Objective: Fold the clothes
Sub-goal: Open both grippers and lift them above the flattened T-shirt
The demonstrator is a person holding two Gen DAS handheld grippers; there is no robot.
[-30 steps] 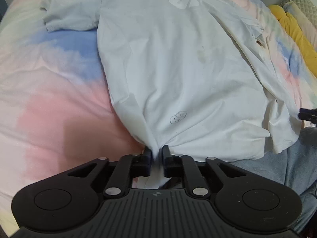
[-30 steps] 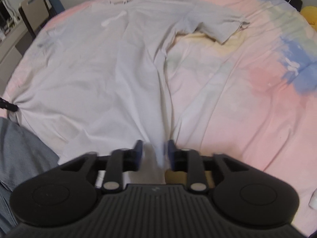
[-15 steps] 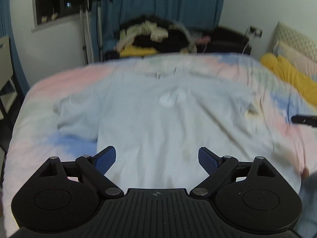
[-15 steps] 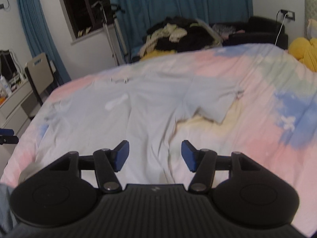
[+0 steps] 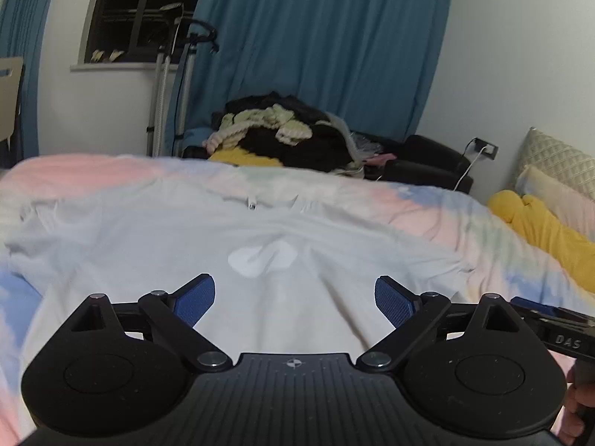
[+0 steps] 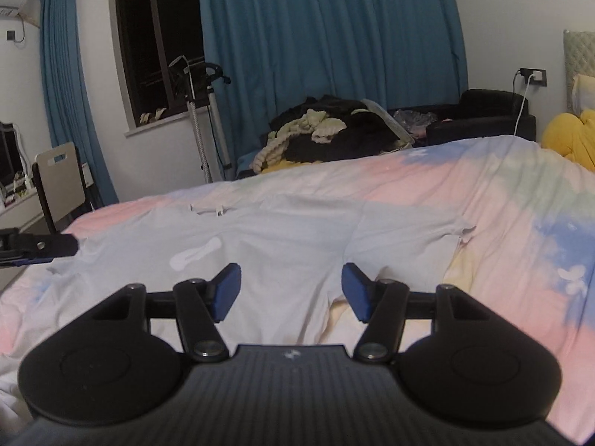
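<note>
A white T-shirt (image 5: 156,245) lies spread flat on the pastel bed cover (image 5: 427,208), collar at the far side, a white logo (image 5: 262,258) on its chest. It also shows in the right wrist view (image 6: 297,230). My left gripper (image 5: 295,299) is open and empty, raised above the shirt's lower part. My right gripper (image 6: 291,291) is open and empty, raised above the shirt's right side. Each gripper shows at the edge of the other's view: the right one (image 5: 554,319), the left one (image 6: 37,247).
A pile of dark and cream clothes (image 5: 282,137) sits beyond the bed's far edge, in front of blue curtains (image 5: 319,48). A yellow pillow (image 5: 543,230) lies at the right. A chair (image 6: 59,182) and a stand (image 6: 197,111) are at the left by the window.
Both grippers let go of the shirt's bottom hem, opened and rose; the views tilted up from the bed to the room. The shirt stays flat.
</note>
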